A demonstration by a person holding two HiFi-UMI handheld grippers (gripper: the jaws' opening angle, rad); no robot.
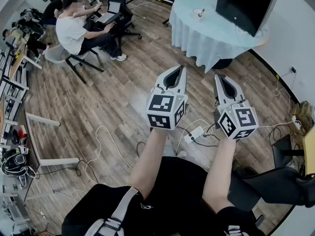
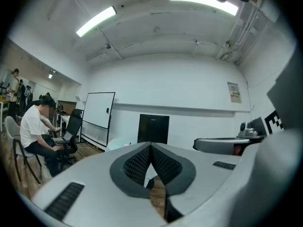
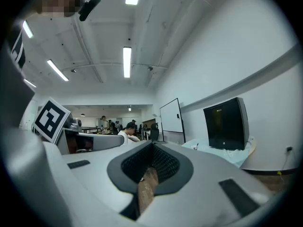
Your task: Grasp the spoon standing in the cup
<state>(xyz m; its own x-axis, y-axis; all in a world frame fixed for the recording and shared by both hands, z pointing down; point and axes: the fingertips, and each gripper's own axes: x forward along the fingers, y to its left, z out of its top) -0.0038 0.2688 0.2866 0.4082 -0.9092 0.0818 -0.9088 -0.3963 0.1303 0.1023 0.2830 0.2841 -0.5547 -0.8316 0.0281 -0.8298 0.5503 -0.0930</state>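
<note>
Two grey hand-held claws, the left claw (image 1: pixel 180 70) and the right claw (image 1: pixel 219 77), are pressed together and empty above the brown wooden floor (image 1: pixel 123 107). The small spoon (image 1: pixel 200 11) stands roughly upright in a pale cup (image 1: pixel 199 14) on the round, blue-clothed desk (image 1: pixel 189 33). It is well ahead, about midway between both claws.

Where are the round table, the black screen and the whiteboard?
round table (image 1: pixel 194 41): head view, draped cloth at its front.
black screen (image 1: pixel 246 4): head view, panel's middle.
whiteboard (image 2: pixel 98 110): left gripper view, board's middle.

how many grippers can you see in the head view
2: the left gripper at centre frame, the right gripper just right of it, both shut and empty.
</note>
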